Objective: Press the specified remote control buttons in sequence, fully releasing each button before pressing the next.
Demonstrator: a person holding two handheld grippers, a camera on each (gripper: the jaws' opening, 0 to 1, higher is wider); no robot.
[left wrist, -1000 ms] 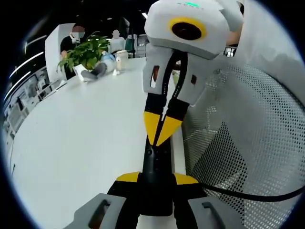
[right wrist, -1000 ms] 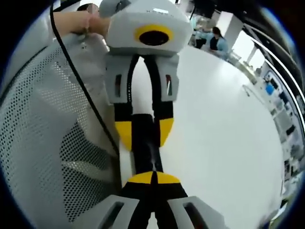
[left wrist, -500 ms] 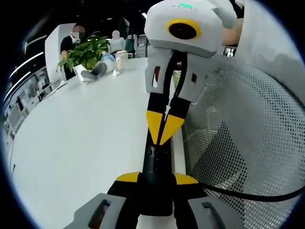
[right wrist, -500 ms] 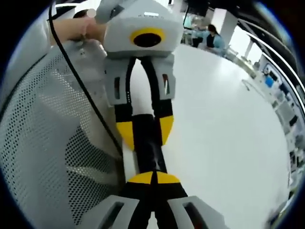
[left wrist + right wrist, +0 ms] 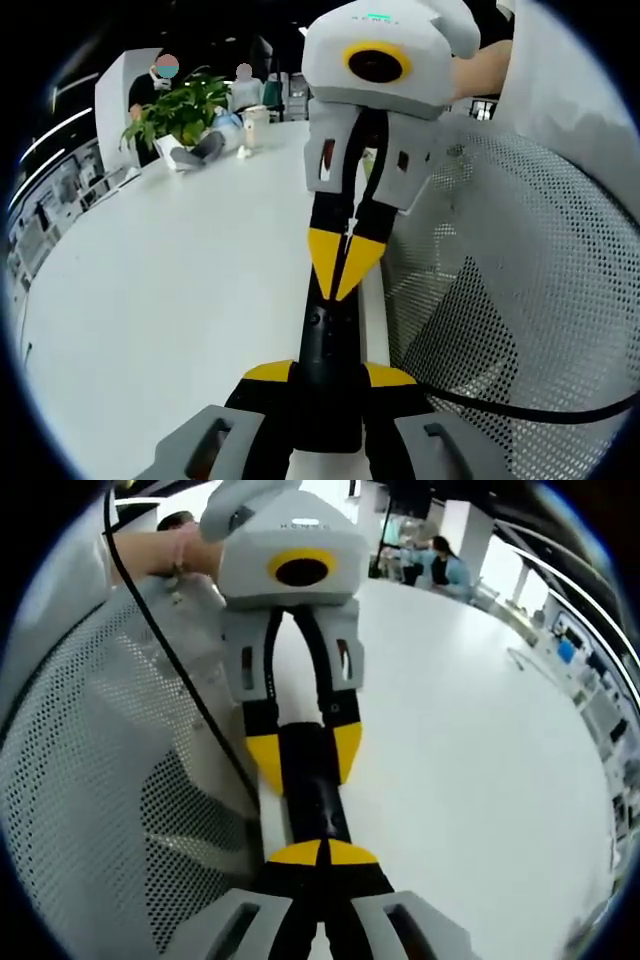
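A slim black remote control [image 5: 325, 345] lies lengthwise between the yellow-tipped jaws of my left gripper [image 5: 330, 375], which is shut on its sides just above the white table [image 5: 180, 290]. My right gripper [image 5: 338, 268] comes down from above with its yellow tips closed together, and their point meets the far part of the remote's top face. In the right gripper view, my right gripper [image 5: 322, 852] is shut with nothing between its tips, which sit on the remote control [image 5: 312, 800]. The left gripper [image 5: 305, 755] clamps the remote further along.
A white mesh chair back [image 5: 500, 300] stands close on one side, seen as the mesh chair back [image 5: 90, 780] too, with a black cable [image 5: 180, 680] across it. A potted plant [image 5: 180, 110] and seated people are at the table's far end.
The right gripper's body has risen and tilted a little while its tips stay at the remote. The left gripper keeps its hold on the remote.
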